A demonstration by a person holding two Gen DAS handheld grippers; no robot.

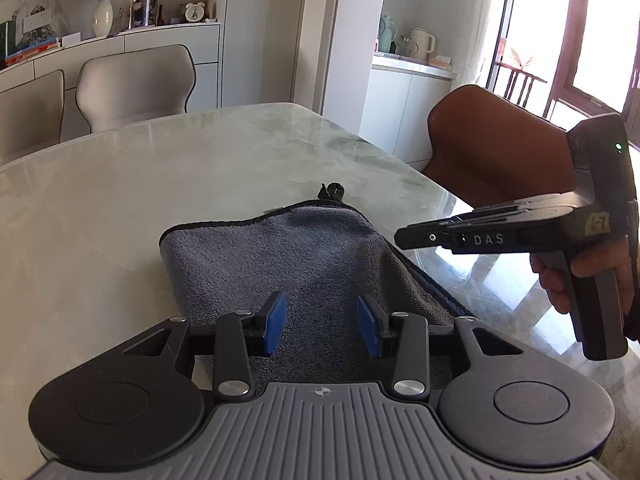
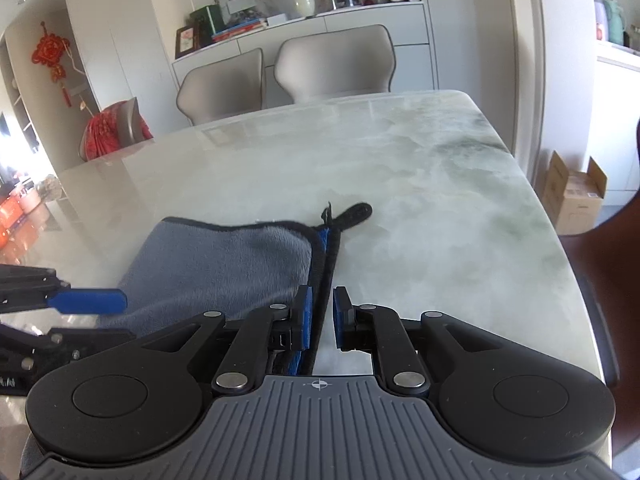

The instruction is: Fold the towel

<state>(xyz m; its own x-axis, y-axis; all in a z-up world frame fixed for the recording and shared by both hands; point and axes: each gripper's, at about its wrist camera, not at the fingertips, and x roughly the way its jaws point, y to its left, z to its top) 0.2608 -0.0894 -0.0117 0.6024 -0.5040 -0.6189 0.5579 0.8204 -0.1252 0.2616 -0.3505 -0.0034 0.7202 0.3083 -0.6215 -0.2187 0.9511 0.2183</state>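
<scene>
Left gripper (image 1: pixel 322 326): jaws at a medium gap, nothing between the pads; it hovers over the near part of the towel (image 1: pixel 280 256).
Right gripper (image 2: pixel 323 318): jaws narrow, with a sliver of table (image 2: pixel 400 184) showing between the pads. The black hem (image 2: pixel 326 264) runs through that gap in the right wrist view, close to one pad and clear of the other, so it is not gripped. Whether the hem sits at pad height or below it cannot be told.
Towel position: on the marble table, near the front edge and towards the right side, between the two grippers.
Towel appearance: grey plush face and black hem. A blue layer shows under the right edge, which suggests the cloth is already doubled. A black hanging loop (image 2: pixel 356 212) sticks out at the far right corner. The far edge is wavy and the middle humps slightly.
Risk 1: a single-layer grab. If the right jaws close on the hem as they stand, they may catch only the top layer, and the fold would peel open.
Risk 2: sliding. The glossy table gives little hold, so a one-sided pull would probably drag the whole towel.
Risk 3: a skewed fold. The hump and wavy edge would probably carry into the next crease unless flattened.
Risk 4: the loop may get trapped inside the fold.
</scene>
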